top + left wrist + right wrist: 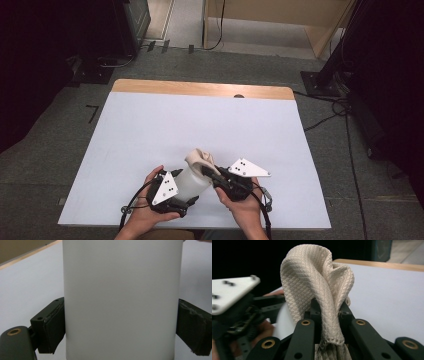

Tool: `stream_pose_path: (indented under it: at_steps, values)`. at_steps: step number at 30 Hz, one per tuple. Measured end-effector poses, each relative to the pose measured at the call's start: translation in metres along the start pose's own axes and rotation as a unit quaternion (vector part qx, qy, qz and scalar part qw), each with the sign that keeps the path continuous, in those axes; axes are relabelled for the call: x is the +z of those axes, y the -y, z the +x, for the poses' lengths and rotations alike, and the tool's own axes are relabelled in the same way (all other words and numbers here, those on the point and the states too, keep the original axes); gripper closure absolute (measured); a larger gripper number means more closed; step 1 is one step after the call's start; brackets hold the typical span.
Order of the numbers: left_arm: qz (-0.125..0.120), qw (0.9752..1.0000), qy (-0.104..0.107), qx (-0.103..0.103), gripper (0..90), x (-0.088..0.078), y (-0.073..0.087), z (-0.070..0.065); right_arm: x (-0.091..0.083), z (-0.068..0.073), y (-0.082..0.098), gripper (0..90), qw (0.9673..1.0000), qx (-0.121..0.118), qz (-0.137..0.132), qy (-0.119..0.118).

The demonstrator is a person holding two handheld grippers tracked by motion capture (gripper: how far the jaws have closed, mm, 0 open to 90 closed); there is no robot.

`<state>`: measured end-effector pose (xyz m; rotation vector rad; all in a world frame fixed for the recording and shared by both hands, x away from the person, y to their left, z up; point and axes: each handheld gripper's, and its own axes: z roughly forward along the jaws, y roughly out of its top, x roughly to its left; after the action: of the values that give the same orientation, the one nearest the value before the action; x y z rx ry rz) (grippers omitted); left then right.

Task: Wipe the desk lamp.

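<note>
Near your edge of the white table (150, 130), you hold a pale, cloudy plastic bottle (192, 181) between both hands, and it leans away from you toward the middle of the board. Your left gripper (186, 196) is clamped across the bottle's body: seen along its own jaws, the two dark pads (53, 327) press flat against either side of the wide white cylinder (122, 300), with no gap showing at either wall. Your left hand (150, 205) wraps the gripper from below, and its grey three-cornered plate points toward the bottle.

Your right gripper (207, 172) is closed on a cream, waffle-textured cloth (201, 159) that sits bunched at the bottle's upper end. From the right gripper's own camera, the jaws stand close together with a fold of the cloth (317, 290) pinched between them; the fabric rises above the tips in a loose, rounded hump and a hemmed edge hangs down between the arms of the linkage. Whether the cloth is tucked inside the bottle's mouth or only pressed against it, you cannot tell from these angles. Your right hand (245, 202) rests just beside the left, both low on the table's near side. Behind the white surface, a wooden strip (200, 90) runs along the far edge.
</note>
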<state>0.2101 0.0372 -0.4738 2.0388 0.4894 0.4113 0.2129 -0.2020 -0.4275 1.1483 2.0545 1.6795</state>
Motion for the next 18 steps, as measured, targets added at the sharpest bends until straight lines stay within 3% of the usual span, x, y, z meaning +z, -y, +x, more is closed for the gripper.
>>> stream_pose_path:
  at_steps: [4, 7, 11, 18]
  values:
    - [-0.007, 0.9999, 0.001, -0.015, 7.9, -0.002, 0.001, 0.004, 0.0, -0.013, 0.005, 80.3, 0.9996, 0.014, 0.011, 0.023]
    - [-0.016, 0.9994, -0.009, -0.028, 7.9, -0.004, 0.001, 0.009, -0.001, -0.017, 0.006, 80.4, 0.9994, 0.025, 0.014, 0.02]
    - [-0.016, 0.9977, -0.034, -0.057, 7.9, -0.004, 0.003, 0.016, -0.002, -0.013, 0.004, 80.5, 0.9995, 0.028, 0.011, 0.008]
    - [-0.009, 0.9948, -0.064, -0.079, 7.9, -0.004, 0.005, 0.022, -0.001, 0.003, 0.0, 80.5, 0.9997, 0.0, 0.007, -0.021]
